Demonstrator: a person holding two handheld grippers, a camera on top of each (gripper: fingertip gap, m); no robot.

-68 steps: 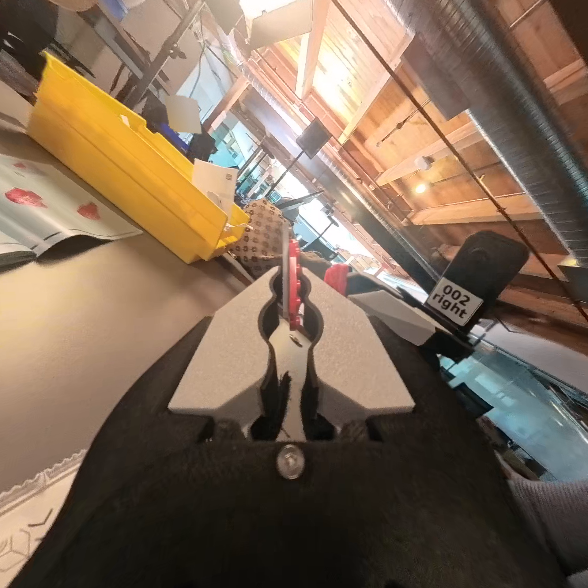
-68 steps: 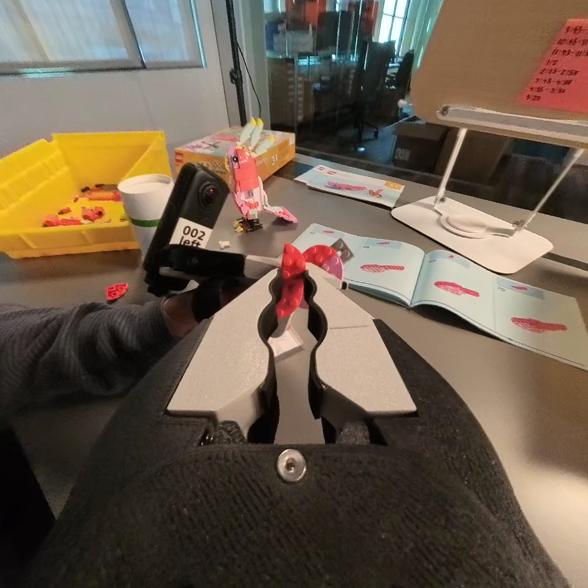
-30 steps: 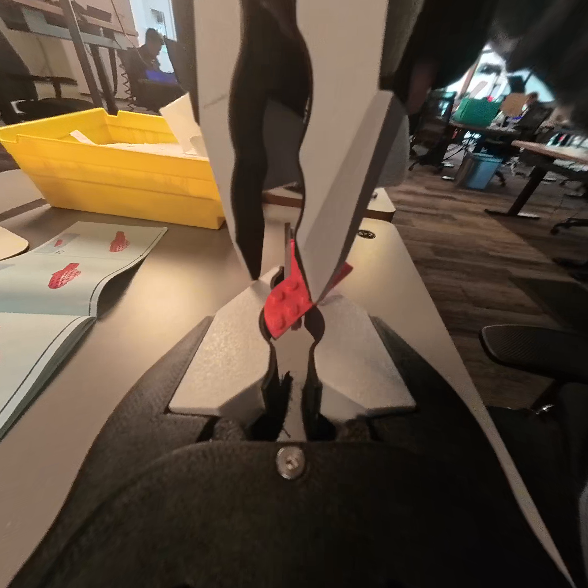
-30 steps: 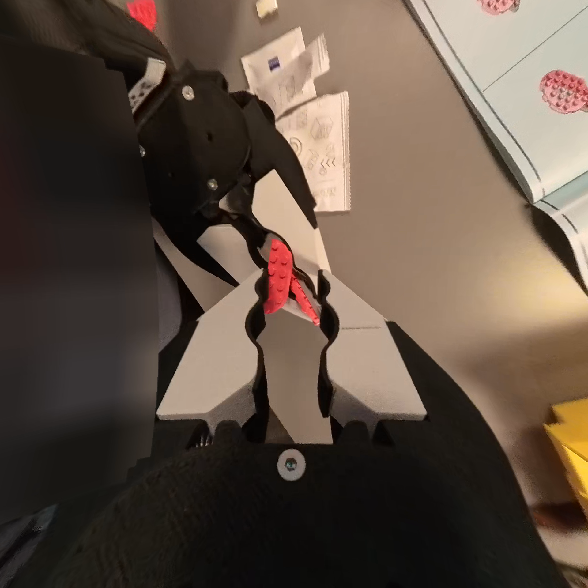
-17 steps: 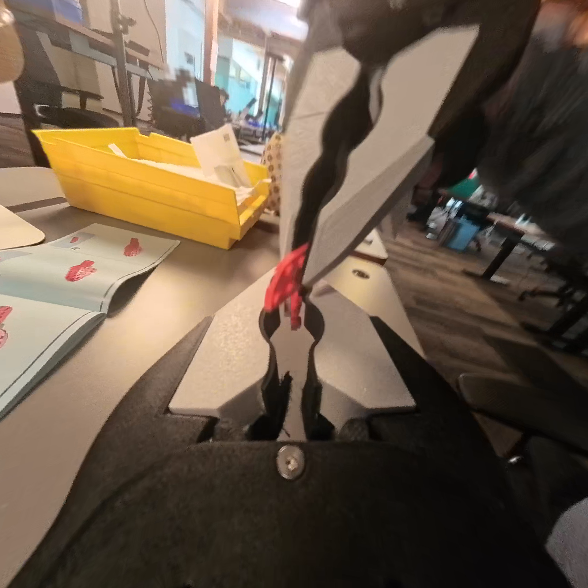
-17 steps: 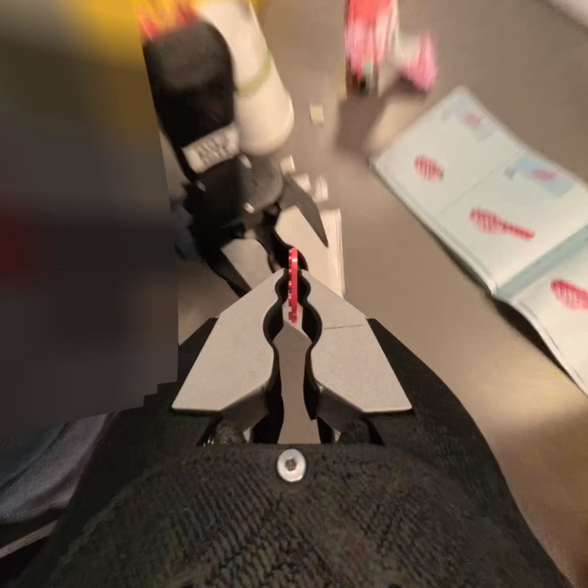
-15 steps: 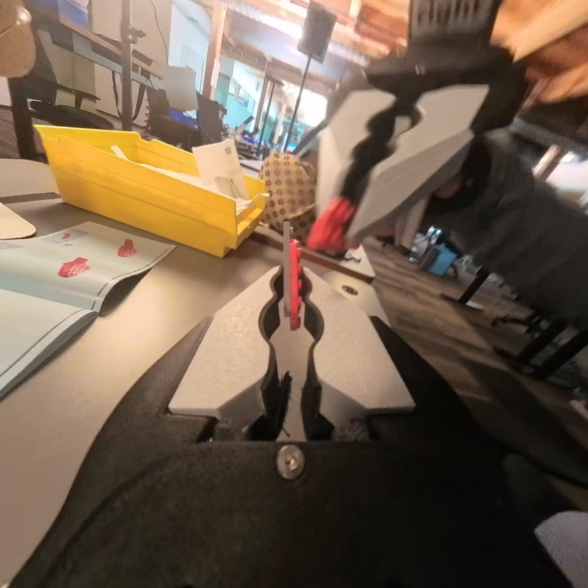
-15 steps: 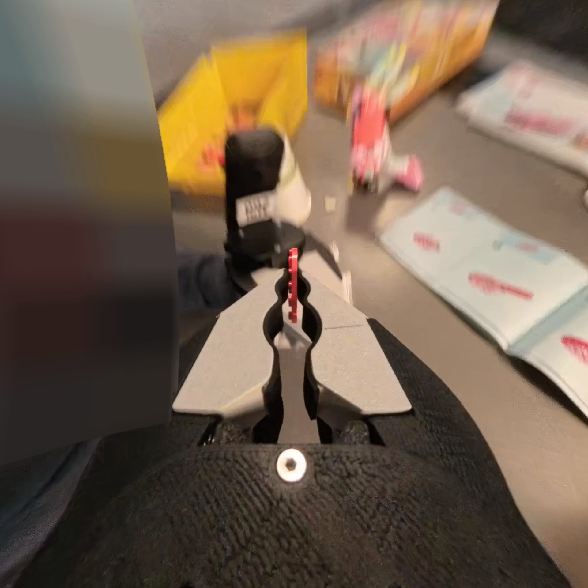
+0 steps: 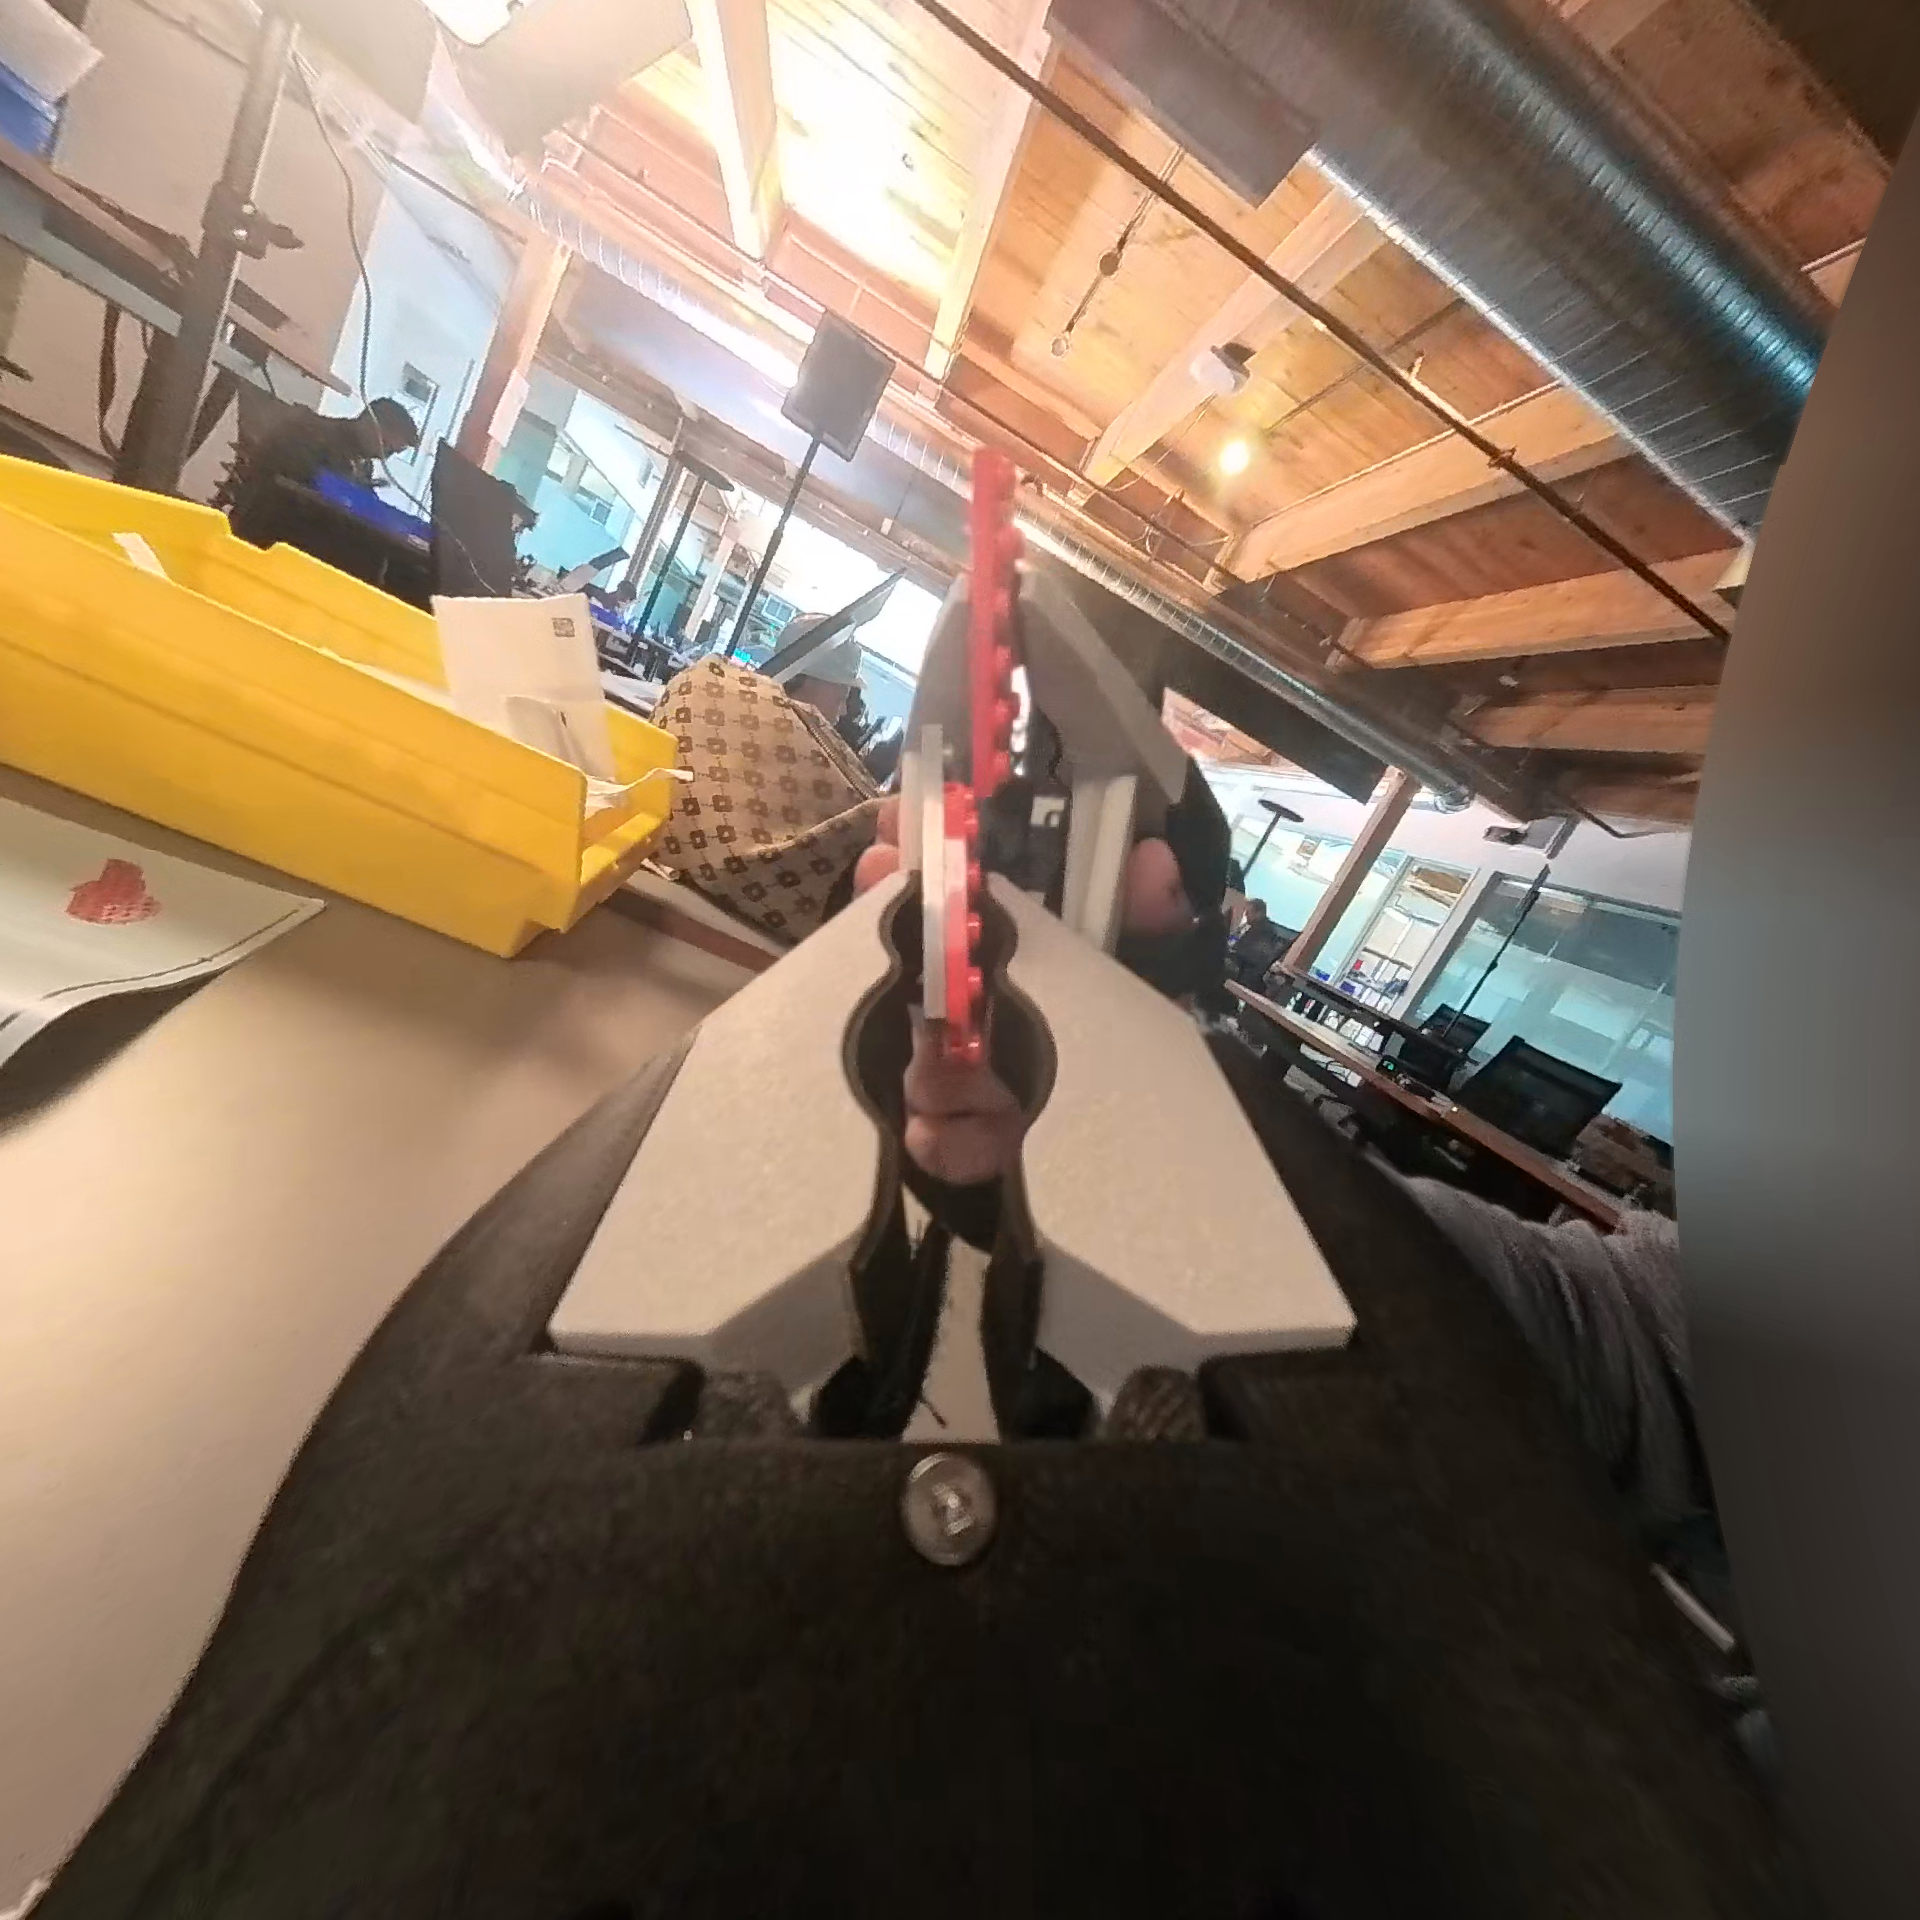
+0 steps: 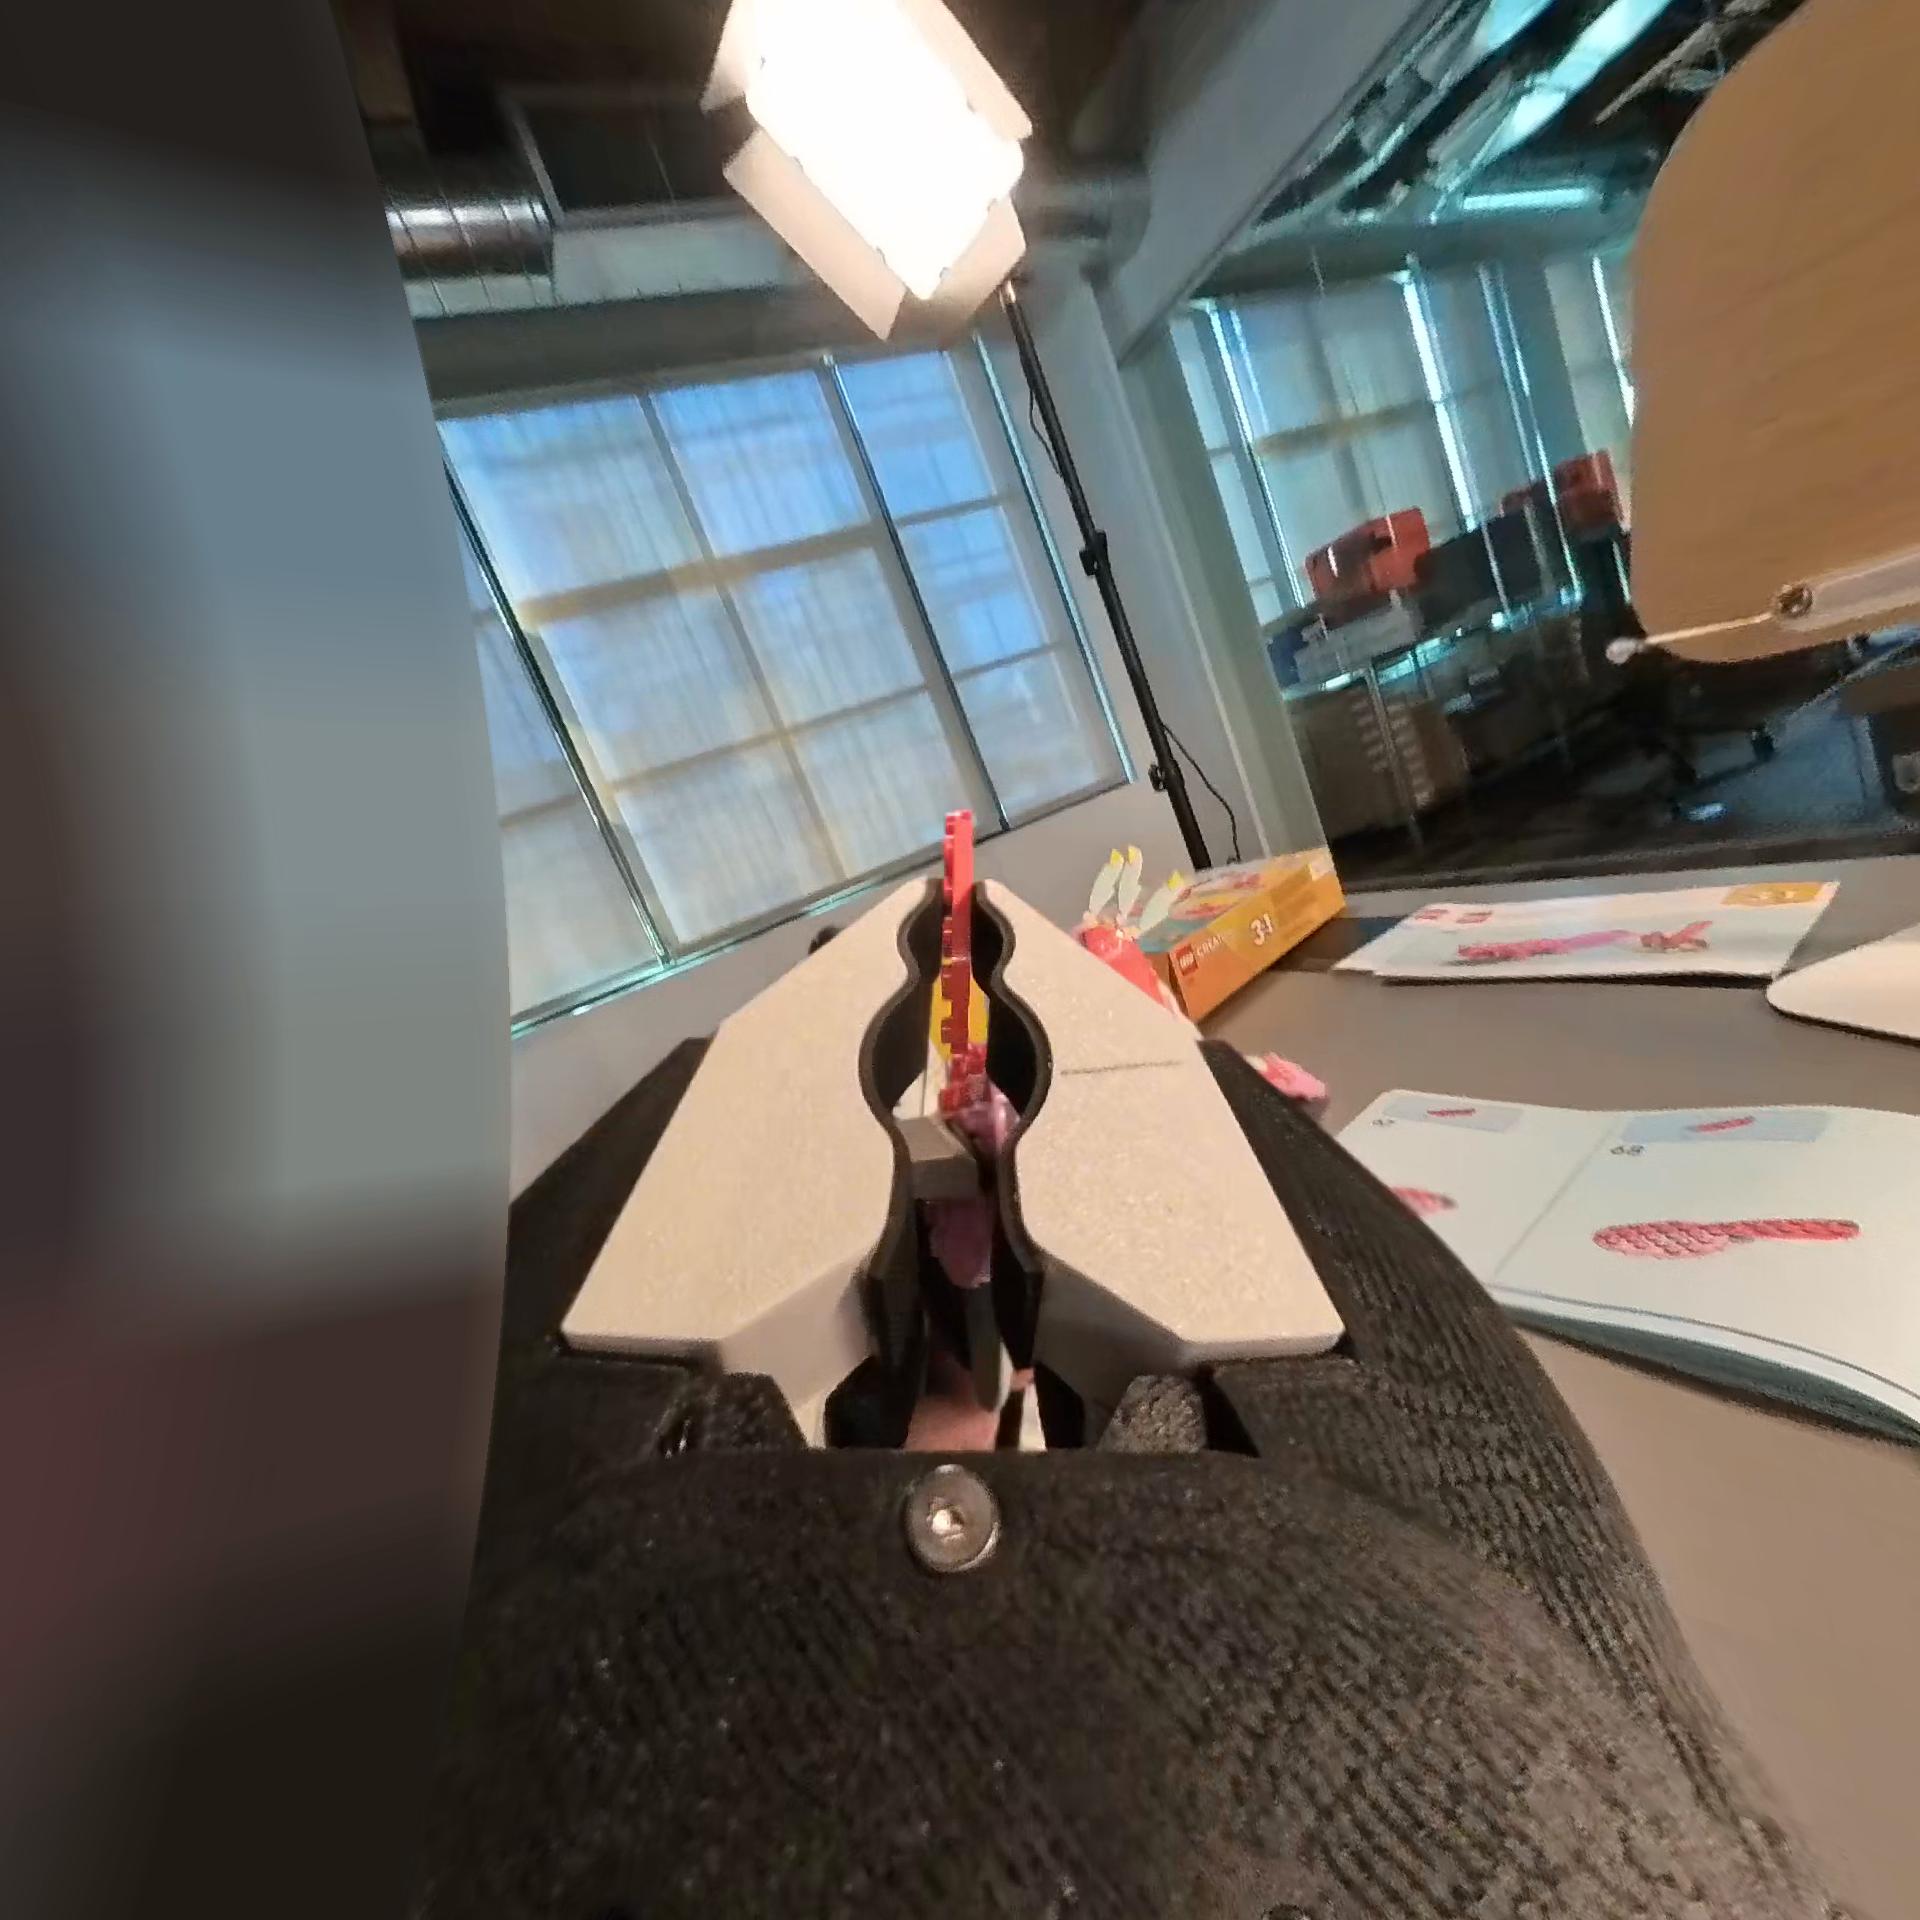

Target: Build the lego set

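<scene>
My left gripper (image 9: 951, 894) is shut on a small brick piece (image 9: 961, 935), a white plate and a red studded plate stacked and seen edge-on. Just beyond it, the right gripper's grey fingers (image 9: 1091, 707) stand upright with a long red plate (image 9: 992, 623) pinched between them; its lower end lies against my left piece. In the right wrist view, my right gripper (image 10: 956, 891) is shut on that red plate (image 10: 958, 914), which sticks out past the tips. Through the finger gap, a grey left fingertip (image 10: 940, 1155) and a pink part (image 10: 977, 1127) show below.
A yellow bin (image 9: 260, 707) with papers, a booklet (image 9: 104, 914) and a patterned bag (image 9: 758, 790) lie to the left. An open booklet (image 10: 1662, 1226), an orange box (image 10: 1247, 925), a pink brick bird (image 10: 1117, 935) and a white stand base (image 10: 1860, 987) lie to the right. Some 5 cm of space lies between my two pairs of fingers.
A second ago my right gripper stood open around the red plate at the left gripper. It shut on the plate, swung away with it, and now holds it against the left piece.
</scene>
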